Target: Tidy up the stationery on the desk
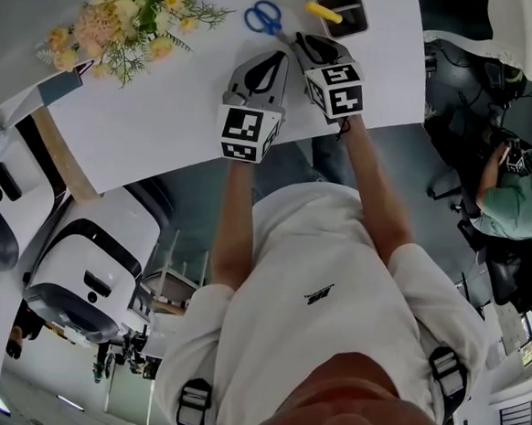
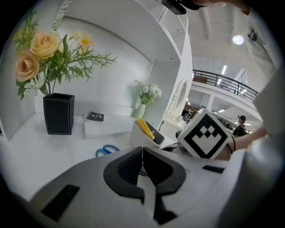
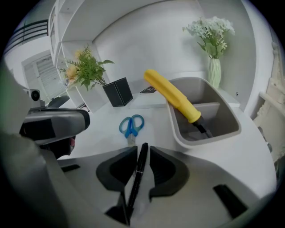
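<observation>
A black pen (image 3: 139, 173) lies between the jaws of my right gripper (image 3: 142, 149). It rests against the left pad, with a gap showing at the right pad, so the jaws are open around it. Blue-handled scissors (image 3: 131, 125) lie flat on the white desk just beyond the tips. A grey tray (image 3: 231, 129) to the right holds a yellow-handled tool (image 3: 171, 94) that leans over its rim. My left gripper (image 2: 142, 149) is shut and empty, hovering over the desk beside the right gripper (image 1: 309, 43). From the left gripper view the scissors (image 2: 107, 150) lie ahead to the left.
A black square vase (image 3: 118, 92) of orange flowers stands at the back left. A white vase (image 3: 213, 71) with pale flowers stands behind the tray. A small black notebook (image 2: 94, 116) lies on a white block at the back. Curved white shelf walls enclose the desk.
</observation>
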{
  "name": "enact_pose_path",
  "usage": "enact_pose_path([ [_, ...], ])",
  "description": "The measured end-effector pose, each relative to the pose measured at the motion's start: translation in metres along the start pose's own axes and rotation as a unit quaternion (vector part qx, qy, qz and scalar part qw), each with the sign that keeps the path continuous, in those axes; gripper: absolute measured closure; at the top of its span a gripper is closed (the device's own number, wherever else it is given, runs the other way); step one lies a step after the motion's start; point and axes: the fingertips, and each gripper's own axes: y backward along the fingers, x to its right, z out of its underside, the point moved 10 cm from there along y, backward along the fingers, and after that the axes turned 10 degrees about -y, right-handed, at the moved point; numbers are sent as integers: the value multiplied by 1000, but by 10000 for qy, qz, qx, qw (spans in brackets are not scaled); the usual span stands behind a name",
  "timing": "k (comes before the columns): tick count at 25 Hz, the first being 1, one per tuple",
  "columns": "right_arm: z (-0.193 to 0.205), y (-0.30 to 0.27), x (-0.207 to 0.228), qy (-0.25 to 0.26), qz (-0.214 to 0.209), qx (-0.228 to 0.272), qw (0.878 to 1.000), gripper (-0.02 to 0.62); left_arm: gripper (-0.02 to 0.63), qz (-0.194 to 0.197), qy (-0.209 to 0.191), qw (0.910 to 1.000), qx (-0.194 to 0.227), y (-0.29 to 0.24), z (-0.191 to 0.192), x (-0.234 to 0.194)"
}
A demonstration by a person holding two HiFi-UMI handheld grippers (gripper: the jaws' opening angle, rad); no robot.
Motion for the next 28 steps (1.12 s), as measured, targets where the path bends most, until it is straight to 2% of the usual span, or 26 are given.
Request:
enact_pose_path([
  [3,1,-3,-1,51,94,-84,9999,527,606,7,4,10000,0,0,0,0],
  [8,-2,-3,-7,529,382,-231,9976,556,606,2,1,10000,3,2,-2,2],
  [13,-4,2,-8,500,294,-310,9978,560,606,23,-27,10000,47,4,-7,5],
  [28,-31,59,-10,211,-33,657,9976,560,606,88,-158,9996,229,5,-30,8],
])
